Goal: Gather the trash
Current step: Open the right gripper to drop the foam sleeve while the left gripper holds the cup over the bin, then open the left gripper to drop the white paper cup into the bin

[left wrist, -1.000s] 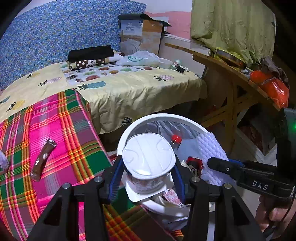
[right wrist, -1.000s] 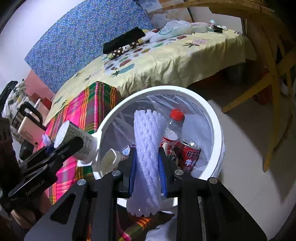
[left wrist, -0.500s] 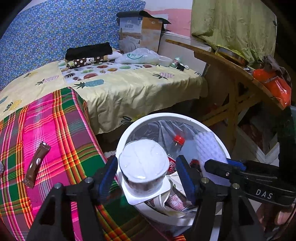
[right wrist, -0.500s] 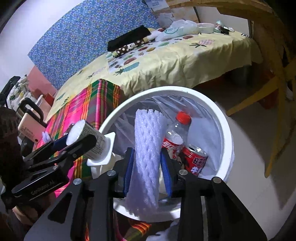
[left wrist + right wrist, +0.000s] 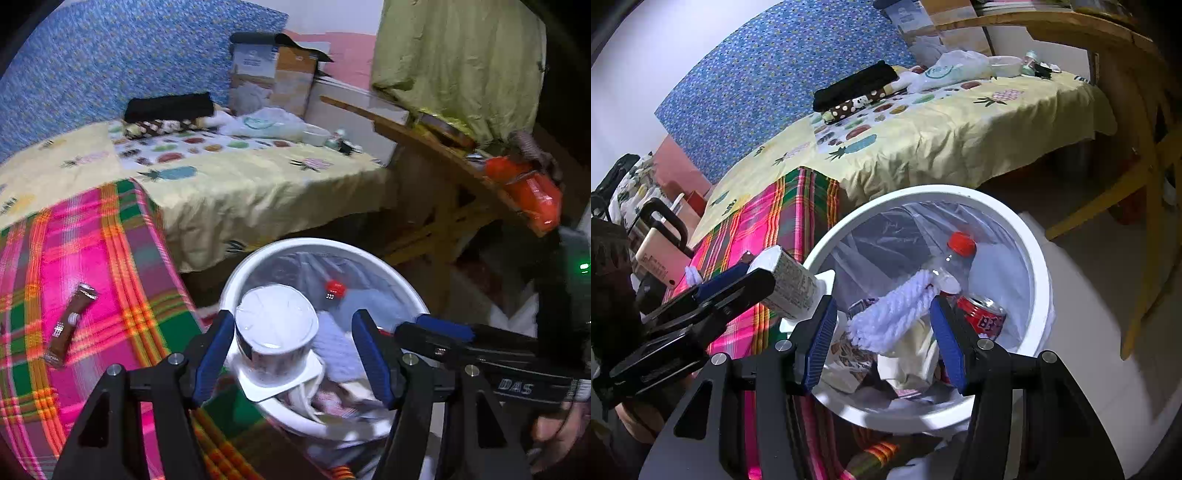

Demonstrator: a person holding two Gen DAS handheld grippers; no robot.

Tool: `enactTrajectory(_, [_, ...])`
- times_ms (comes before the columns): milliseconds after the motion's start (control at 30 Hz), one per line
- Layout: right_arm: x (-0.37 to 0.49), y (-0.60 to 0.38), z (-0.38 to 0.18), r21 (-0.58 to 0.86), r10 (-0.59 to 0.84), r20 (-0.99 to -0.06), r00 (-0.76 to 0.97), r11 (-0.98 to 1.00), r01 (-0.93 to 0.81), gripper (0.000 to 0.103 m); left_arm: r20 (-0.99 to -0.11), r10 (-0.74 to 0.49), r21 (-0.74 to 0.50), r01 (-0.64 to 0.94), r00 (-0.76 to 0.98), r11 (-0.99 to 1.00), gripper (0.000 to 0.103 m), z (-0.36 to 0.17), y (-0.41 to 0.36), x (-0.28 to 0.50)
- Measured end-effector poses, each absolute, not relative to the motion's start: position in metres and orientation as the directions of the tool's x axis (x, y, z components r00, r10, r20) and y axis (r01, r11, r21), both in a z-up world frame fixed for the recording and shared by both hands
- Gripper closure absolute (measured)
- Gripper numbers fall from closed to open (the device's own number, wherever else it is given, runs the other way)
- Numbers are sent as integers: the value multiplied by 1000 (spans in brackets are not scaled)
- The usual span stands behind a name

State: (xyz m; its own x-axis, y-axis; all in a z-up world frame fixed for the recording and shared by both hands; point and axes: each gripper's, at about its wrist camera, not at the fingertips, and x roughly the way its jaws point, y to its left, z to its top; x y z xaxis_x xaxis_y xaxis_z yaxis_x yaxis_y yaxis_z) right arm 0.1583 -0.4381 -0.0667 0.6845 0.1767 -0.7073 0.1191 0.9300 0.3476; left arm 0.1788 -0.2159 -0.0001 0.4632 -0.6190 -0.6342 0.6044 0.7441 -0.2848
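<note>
A white trash bin (image 5: 236, 273) (image 5: 1038, 266) with a clear liner stands beside the bed. Inside lie a red-capped plastic bottle (image 5: 955, 258), a red can (image 5: 982, 317) and wrappers. My left gripper (image 5: 293, 354) is open; a white plastic cup (image 5: 275, 332) sits loose between its fingers, at the bin's near rim. It also shows in the right wrist view (image 5: 792, 286). My right gripper (image 5: 882, 341) is open over the bin. The white foam net (image 5: 894, 314) lies free in the bin between its fingers. A brown snack wrapper (image 5: 70, 325) lies on the plaid blanket.
The bed with a pink plaid blanket (image 5: 74, 277) and yellow fruit sheet (image 5: 240, 184) fills the left. A wooden table (image 5: 436, 147) with an orange bag (image 5: 528, 192) stands at the right. A cardboard box (image 5: 273, 81) and folded clothes (image 5: 170, 107) sit at the back.
Both grippers have opened. The foam net has dropped from the right gripper into the bin. The cup has come loose in the left gripper and sits lower, over the bin's rim.
</note>
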Motion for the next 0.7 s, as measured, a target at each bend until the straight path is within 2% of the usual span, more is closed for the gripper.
enactTrajectory(100, [156, -439, -66, 353, 177, -706, 686, 928, 124, 49, -628, -659, -321, 633, 415, 705, 35, -1, -223, 177])
enactTrajectory(333, [150, -443, -61, 344, 163, -696, 699, 931, 125, 49, -621, -653, -297, 641, 433, 708, 35, 5, -227, 173])
enactTrajectory(700, [139, -422, -54, 312, 176, -683, 709, 948, 66, 49, -643, -572, -272, 547, 509, 792, 35, 2, -187, 161])
